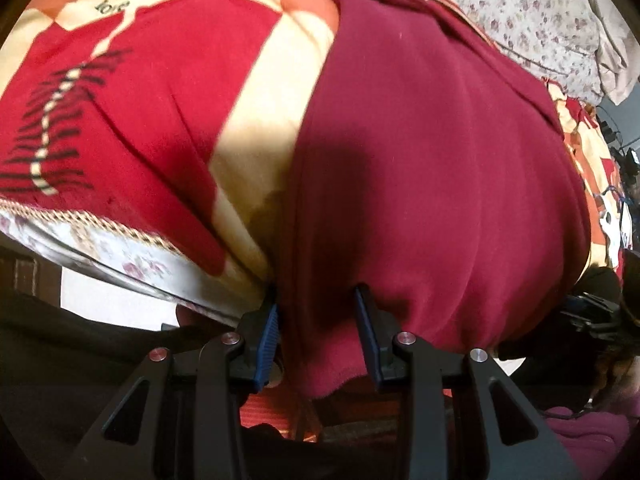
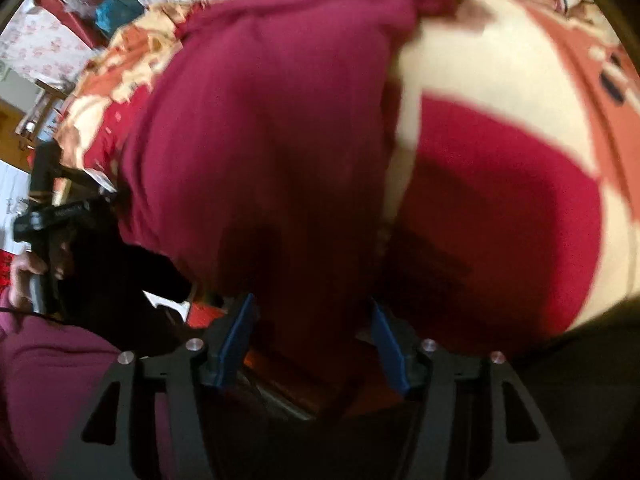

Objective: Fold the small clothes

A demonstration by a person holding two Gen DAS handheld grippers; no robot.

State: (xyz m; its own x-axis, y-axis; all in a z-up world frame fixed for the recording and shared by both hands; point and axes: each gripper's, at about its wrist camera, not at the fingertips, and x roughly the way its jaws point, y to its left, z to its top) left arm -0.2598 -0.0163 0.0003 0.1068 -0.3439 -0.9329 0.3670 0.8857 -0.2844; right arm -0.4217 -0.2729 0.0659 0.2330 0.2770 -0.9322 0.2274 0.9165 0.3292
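A maroon garment (image 1: 420, 160) lies spread on a red, cream and orange blanket (image 1: 160, 80), with its near hem hanging over the bed's edge. My left gripper (image 1: 320, 320) points steeply down at that hem and is shut on a bunch of the maroon cloth, which fills the gap between the blue pads. In the right wrist view the same garment (image 2: 260, 120) runs down between the fingers of my right gripper (image 2: 312, 320). Those jaws stand wide apart, open around the cloth without pressing it. The picture there is blurred and dark near the pads.
A floral sheet (image 1: 520, 20) covers the bed beyond the blanket (image 2: 500, 200). The bed's near edge (image 1: 120, 248) drops to the floor on the left. A hand on the other gripper's black handle (image 2: 40, 240) shows at the left, above a maroon sleeve (image 2: 60, 360).
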